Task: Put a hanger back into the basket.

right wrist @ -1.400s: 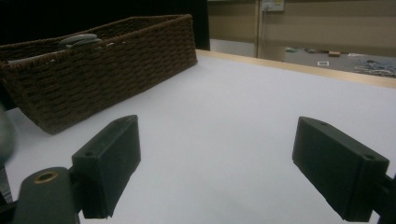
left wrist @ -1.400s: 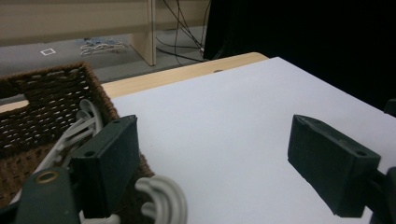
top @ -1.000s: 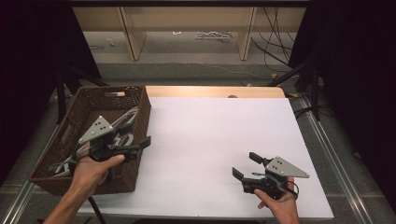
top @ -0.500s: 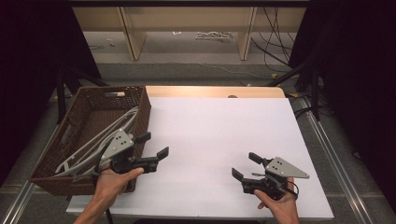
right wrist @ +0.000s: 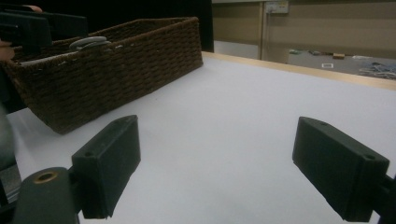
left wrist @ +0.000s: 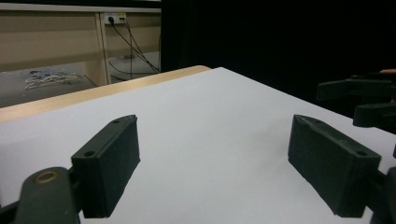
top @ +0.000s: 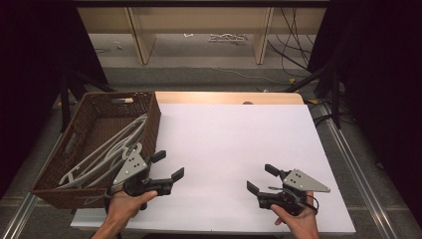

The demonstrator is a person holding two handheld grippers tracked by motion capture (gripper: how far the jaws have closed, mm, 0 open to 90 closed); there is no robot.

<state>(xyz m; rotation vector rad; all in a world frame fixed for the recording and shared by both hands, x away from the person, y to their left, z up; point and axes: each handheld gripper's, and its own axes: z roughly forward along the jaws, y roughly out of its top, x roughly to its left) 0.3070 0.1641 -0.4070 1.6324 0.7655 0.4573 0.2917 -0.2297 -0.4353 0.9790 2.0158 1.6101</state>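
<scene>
Black jaws stand spread and empty on both the left gripper (top: 167,166) and the right gripper (top: 260,179), low over the white table (top: 234,139). Farther left, the grey hangers (top: 107,152) lie inside the wicker basket (top: 149,117), so the stowing looks finished.

One brown woven basket (top: 94,149) at the table's left edge. Inside it, a tangle of pale grey hangers (top: 107,152), several, exact number not countable. Two handheld grippers: left gripper (top: 168,166) and right gripper (top: 260,179). One white table (top: 234,144).
</scene>
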